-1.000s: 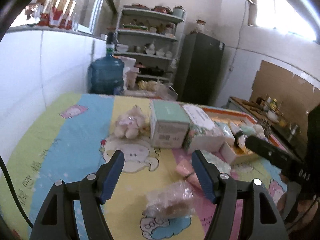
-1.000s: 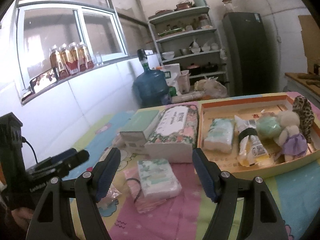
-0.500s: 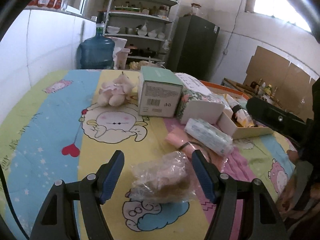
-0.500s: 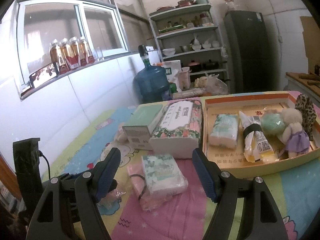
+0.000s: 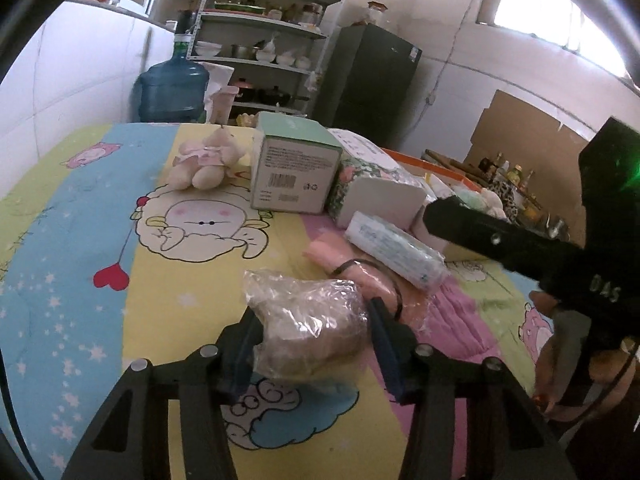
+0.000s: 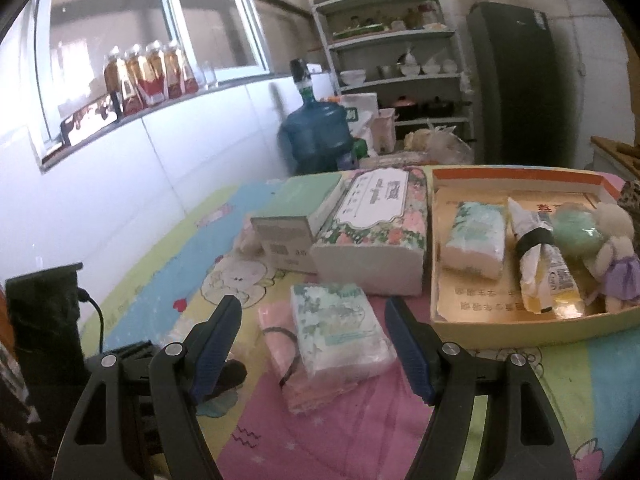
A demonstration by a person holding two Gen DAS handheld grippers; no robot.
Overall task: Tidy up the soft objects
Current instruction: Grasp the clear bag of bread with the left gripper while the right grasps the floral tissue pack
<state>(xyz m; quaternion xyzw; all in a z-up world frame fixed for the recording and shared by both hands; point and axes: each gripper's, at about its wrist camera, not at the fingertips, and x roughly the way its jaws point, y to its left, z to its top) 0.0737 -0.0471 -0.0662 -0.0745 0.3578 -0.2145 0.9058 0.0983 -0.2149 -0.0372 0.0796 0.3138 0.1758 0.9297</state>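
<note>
Left gripper (image 5: 312, 332) jaws closing, clear-wrapped brown bundle (image 5: 308, 324) between them, pads at its 2 sides, on cartoon tablecloth (image 5: 72, 240). Right gripper (image 6: 314, 344) jaws wide open, empty; tissue pack (image 6: 340, 328) at 12 o'clock on pink cloth (image 6: 280, 332). Tray (image 6: 520, 330) at 2 o'clock.

Clear plastic-wrapped brown bundle (image 5: 308, 324) lies near the cartoon-print table cover's (image 5: 80, 280) front edge; folded pink cloth (image 5: 352, 268) right of it, boxes behind.
</note>
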